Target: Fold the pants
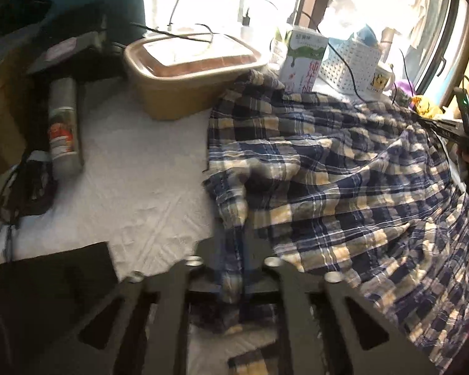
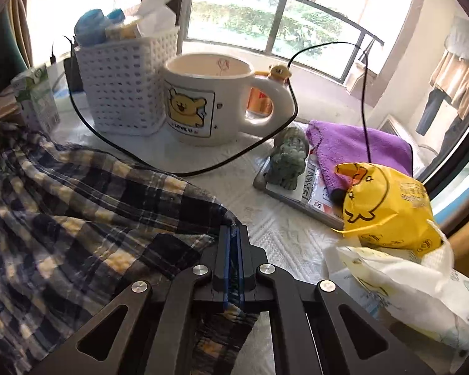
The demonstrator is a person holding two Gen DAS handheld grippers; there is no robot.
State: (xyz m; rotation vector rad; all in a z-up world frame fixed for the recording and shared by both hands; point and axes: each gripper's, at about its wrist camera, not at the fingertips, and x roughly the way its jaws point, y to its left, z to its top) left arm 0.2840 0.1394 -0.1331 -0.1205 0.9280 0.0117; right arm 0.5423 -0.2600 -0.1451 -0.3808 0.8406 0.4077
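Right wrist view, right hand-held gripper (image 2: 233, 240) clamped tight on plaid pants (image 2: 78, 206) edge.

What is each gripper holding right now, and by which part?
Right gripper is shut on the plaid pants, pinching a fabric edge at their corner. Fabric also runs between the left gripper fingers, but blur hides whether they press it.

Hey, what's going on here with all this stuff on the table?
A person is folding blue and cream plaid pants on a cluttered white-covered table. The right gripper is shut on one fabric edge. The left gripper has another edge between its fingers. The pants lie rumpled, not yet folded.
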